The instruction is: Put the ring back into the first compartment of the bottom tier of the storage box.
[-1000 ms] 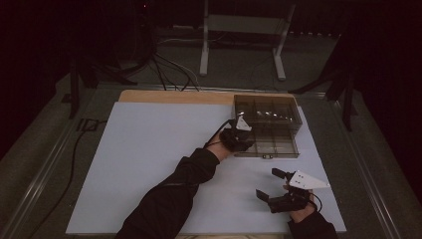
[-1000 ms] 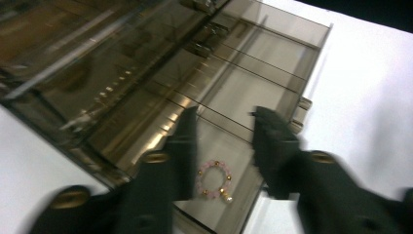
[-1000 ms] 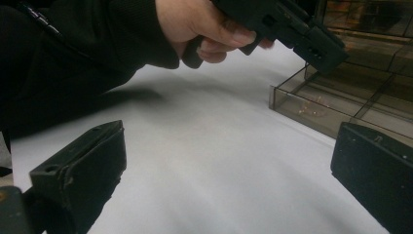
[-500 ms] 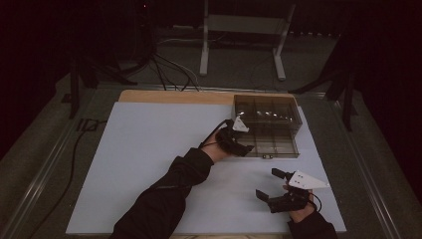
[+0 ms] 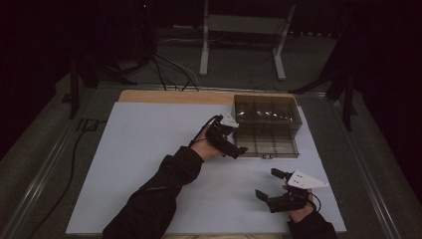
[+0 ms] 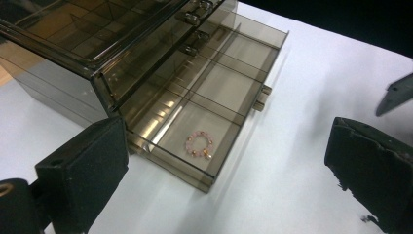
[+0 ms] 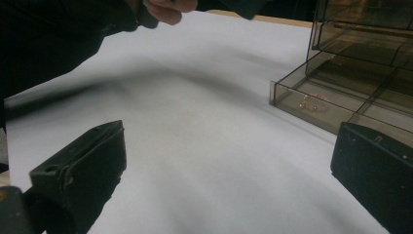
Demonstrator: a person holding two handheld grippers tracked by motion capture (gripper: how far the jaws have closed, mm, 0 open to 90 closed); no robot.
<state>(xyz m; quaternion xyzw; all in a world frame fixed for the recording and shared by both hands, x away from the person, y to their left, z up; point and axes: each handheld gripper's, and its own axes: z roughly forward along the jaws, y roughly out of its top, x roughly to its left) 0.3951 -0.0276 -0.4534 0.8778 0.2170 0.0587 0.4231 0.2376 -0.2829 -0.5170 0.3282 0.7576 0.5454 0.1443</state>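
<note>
the left tool [image 5: 234,148], its jaws wide open and empty, hangs just beside the open drawer [image 6: 209,105] where the bead bracelet [image 6: 199,145] lies at frame centre, so a careless move could knock the drawer.

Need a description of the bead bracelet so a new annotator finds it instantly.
Start at the smoky transparent drawer box at the far right of the white sheet. Its bottom drawer is pulled out, split into compartments. The bracelet is a small ring of pale pink beads with gold accents, lying in the front corner compartment; those visible around it are empty.
</note>
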